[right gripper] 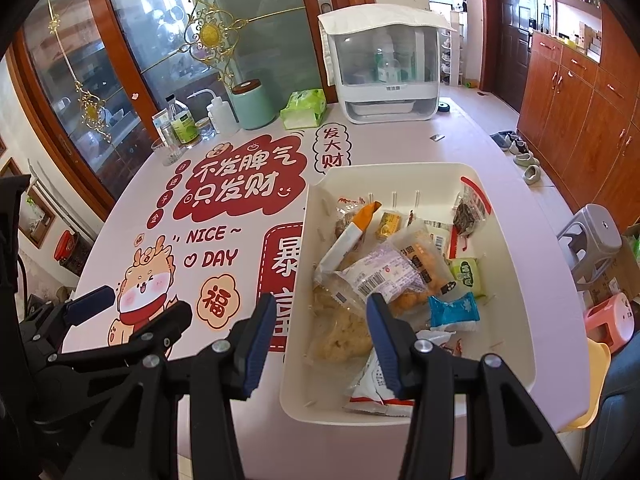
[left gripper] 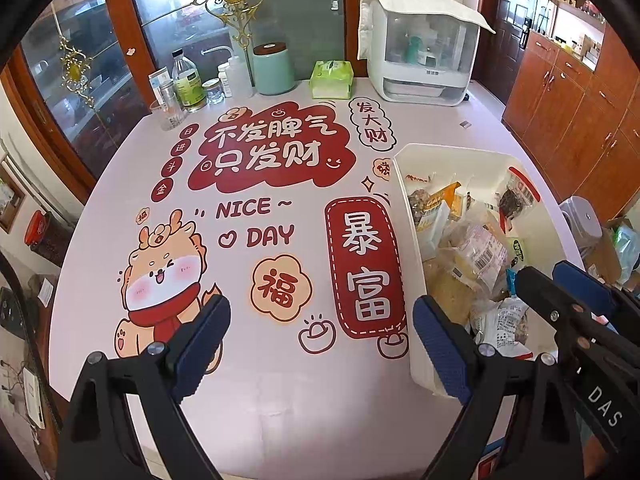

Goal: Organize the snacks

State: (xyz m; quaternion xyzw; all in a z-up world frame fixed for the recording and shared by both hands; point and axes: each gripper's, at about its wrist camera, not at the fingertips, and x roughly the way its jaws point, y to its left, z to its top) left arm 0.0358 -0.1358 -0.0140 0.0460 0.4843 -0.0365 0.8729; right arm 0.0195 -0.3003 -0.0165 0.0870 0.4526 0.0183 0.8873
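Note:
A white plastic bin (right gripper: 516, 280) stands on the right of the table and holds several wrapped snacks: a barcode-labelled packet (right gripper: 380, 276), a blue packet (right gripper: 454, 312), a green packet (right gripper: 466, 272) and a pale crumbly bag (right gripper: 340, 328). The bin also shows in the left wrist view (left gripper: 404, 208). My right gripper (right gripper: 320, 340) is open and empty, its fingers straddling the bin's near-left wall. My left gripper (left gripper: 320, 344) is open and empty above the table left of the bin. The right gripper also shows in the left wrist view (left gripper: 560, 284).
The pink table (left gripper: 280, 392) carries a red printed mat. At its far edge stand a glass (left gripper: 168, 112), bottles (left gripper: 186, 80), a mint canister (left gripper: 274, 68), a green tissue pack (left gripper: 332, 78) and a white covered appliance (left gripper: 424, 48). Stools (right gripper: 588, 236) and wooden cabinets (right gripper: 580, 100) are on the right.

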